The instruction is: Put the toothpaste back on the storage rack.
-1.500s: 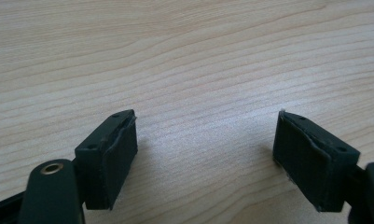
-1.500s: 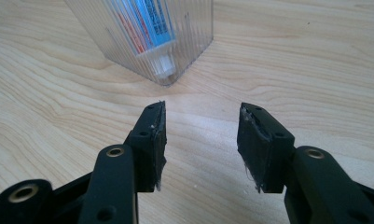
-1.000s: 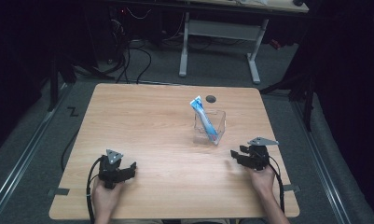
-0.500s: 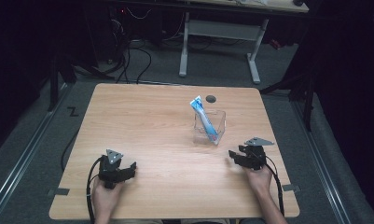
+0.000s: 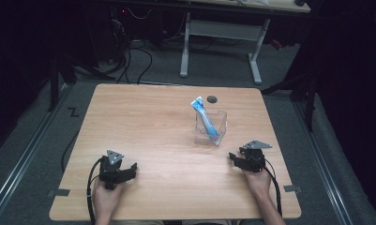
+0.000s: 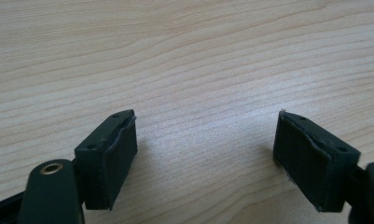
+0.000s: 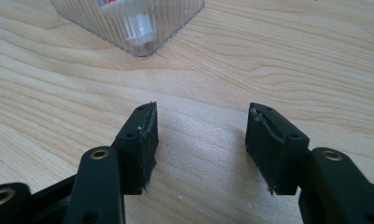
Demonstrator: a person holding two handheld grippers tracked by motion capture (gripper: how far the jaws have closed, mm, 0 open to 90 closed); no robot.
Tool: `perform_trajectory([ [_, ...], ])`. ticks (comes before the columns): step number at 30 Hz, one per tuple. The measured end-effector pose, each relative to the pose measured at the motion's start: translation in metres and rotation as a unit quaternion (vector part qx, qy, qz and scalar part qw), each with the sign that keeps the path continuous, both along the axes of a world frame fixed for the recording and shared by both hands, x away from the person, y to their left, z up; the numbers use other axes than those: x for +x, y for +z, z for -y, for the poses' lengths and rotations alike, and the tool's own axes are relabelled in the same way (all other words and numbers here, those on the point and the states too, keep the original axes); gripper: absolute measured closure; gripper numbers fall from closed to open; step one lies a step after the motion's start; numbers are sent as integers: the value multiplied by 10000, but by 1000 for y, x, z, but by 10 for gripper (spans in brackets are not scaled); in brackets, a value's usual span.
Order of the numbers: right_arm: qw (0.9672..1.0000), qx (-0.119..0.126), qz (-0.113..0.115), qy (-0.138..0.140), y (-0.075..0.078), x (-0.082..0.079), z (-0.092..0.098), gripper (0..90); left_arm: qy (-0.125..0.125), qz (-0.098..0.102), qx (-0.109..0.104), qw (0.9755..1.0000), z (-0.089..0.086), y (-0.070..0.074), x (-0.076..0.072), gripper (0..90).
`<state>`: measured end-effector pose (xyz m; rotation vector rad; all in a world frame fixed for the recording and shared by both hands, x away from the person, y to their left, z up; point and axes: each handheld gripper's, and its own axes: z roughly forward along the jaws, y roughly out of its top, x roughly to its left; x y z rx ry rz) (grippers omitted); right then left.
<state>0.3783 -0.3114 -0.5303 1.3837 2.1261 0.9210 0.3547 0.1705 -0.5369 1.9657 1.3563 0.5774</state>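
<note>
A clear plastic box (image 5: pixel 219 123) stands right of the middle of the wooden table (image 5: pixel 143 122), with a blue and white tube (image 5: pixel 204 115) leaning upright inside it. My right gripper (image 5: pixel 233 157) rests near the front right, a short way in front of the box, and it is open. Its jaws have widened a little over the last second, with bare wood between them (image 7: pixel 201 135). The box's ribbed corner (image 7: pixel 128 18) shows just beyond the jaws. My left gripper (image 5: pixel 132 169) sits at the front left, open over bare wood (image 6: pixel 205 140).
A small dark hole (image 5: pixel 212 99) lies in the tabletop behind the box. Beyond the table stands a white desk frame (image 5: pixel 223 33), with cables on the dark floor. A hand holds each gripper at the table's front edge.
The right gripper has crept slightly left and nearer the front edge. The left gripper, the box and the tube have not moved.
</note>
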Motion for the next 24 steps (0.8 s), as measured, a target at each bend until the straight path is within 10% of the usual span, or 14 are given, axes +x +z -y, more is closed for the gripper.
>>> perform_trajectory([
  [24, 10000, -86, 23, 28, 0, 0, -2, 404, -5, 4, 3, 10000, 0, 0, 0, 220],
])
